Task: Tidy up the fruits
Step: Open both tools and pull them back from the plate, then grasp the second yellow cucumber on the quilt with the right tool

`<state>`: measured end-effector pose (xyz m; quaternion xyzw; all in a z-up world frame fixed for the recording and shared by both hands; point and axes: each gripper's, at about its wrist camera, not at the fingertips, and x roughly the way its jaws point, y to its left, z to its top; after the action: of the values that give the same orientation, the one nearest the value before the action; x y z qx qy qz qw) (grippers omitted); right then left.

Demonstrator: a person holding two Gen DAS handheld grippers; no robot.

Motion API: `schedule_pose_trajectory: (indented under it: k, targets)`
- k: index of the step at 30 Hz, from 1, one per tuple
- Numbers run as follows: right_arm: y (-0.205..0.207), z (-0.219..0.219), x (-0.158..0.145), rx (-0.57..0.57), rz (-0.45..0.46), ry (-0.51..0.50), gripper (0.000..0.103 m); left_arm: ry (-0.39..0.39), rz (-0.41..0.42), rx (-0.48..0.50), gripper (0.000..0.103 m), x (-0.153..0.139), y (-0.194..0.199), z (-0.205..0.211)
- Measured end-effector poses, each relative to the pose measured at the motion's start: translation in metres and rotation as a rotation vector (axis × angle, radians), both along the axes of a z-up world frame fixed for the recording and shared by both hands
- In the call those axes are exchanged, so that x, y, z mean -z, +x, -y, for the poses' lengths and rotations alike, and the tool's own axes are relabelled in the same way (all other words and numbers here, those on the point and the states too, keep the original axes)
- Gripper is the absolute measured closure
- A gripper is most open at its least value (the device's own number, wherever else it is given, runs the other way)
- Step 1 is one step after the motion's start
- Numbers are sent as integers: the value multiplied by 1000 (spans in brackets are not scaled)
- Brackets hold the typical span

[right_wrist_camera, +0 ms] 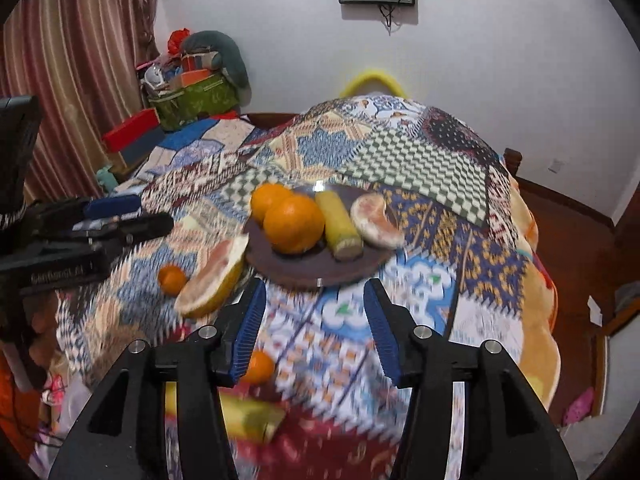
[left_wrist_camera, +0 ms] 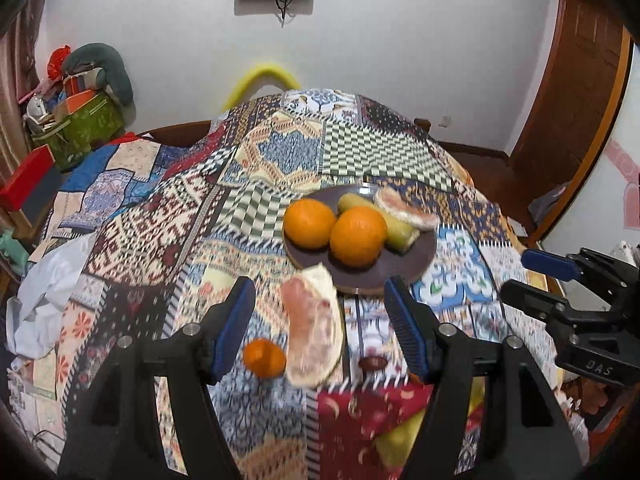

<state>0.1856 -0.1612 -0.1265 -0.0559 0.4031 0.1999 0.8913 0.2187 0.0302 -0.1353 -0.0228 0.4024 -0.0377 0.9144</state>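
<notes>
Both grippers — left gripper [left_wrist_camera: 320, 320] and right gripper [right_wrist_camera: 314, 328] — have jaws spread, holding nothing. On the plate [left_wrist_camera: 416, 256] lie two oranges [left_wrist_camera: 310, 223]; a pomelo wedge [left_wrist_camera: 316, 324] lies just beside its rim.

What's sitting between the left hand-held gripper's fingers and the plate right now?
The left wrist view shows a pomelo wedge between the open left hand-held gripper and the plate.

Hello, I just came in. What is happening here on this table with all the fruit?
A person holds tongs in each hand and is gathering fruit onto a brown plate. Two oranges, a banana piece and a pomelo wedge already lie on it. The left tongs hang open above another pomelo wedge beside a small orange. The right tongs are open and hold nothing.
</notes>
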Motion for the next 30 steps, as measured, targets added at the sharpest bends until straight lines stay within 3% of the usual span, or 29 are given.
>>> schedule_pose_trajectory:
  k: [9,19,25,30]
  targets:
    - [-50,5,38,4,-88,-65,52,46,-119,43,36,45,-39,7]
    - [-70,3,82,19,-212,-68,52,38,-244,56,36,93,-46,3]
    - [-64,-3,84,28,-203,-90,47,26,-251,70,37,99,-46,9]
    - [-61,6,84,68,-195,-83,47,-6,-245,167,36,95,-57,33]
